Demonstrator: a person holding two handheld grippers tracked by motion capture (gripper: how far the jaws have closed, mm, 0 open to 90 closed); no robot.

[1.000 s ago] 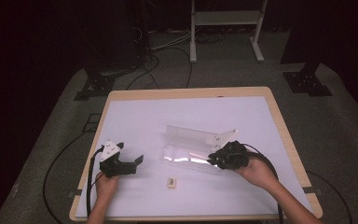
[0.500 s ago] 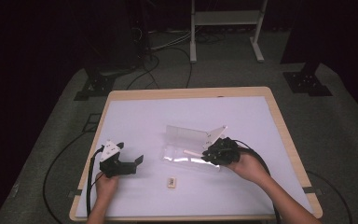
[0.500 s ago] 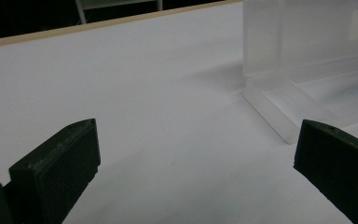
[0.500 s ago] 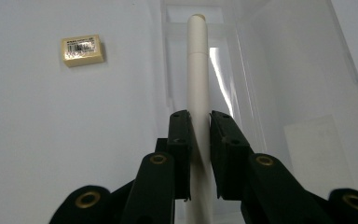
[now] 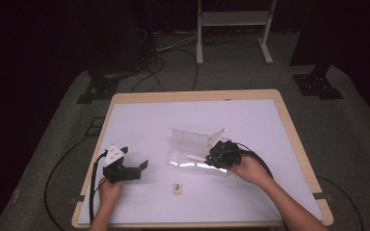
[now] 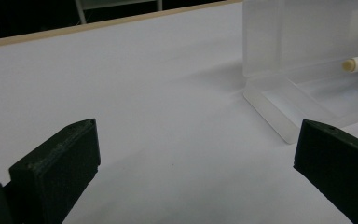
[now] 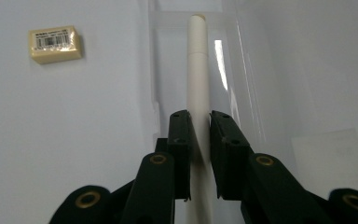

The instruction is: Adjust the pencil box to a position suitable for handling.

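Your right tongs (image 7: 199,126) pinch a cream pen (image 7: 198,70), holding it low over the tray of the open clear case (image 5: 192,149) on the worktop (image 5: 250,115); by the look of it, letting go is what remains. Your left tongs (image 6: 191,163) rest spread and empty. The right gripper view reveals the clamped pen and the eraser (image 7: 55,44) label; the high view shows the raised lid.

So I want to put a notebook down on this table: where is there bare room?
The far half of the table, beyond the clear case, is bare. So is the near right corner. Crowded: the middle, with the case, the pen and the right tongs, and the eraser.
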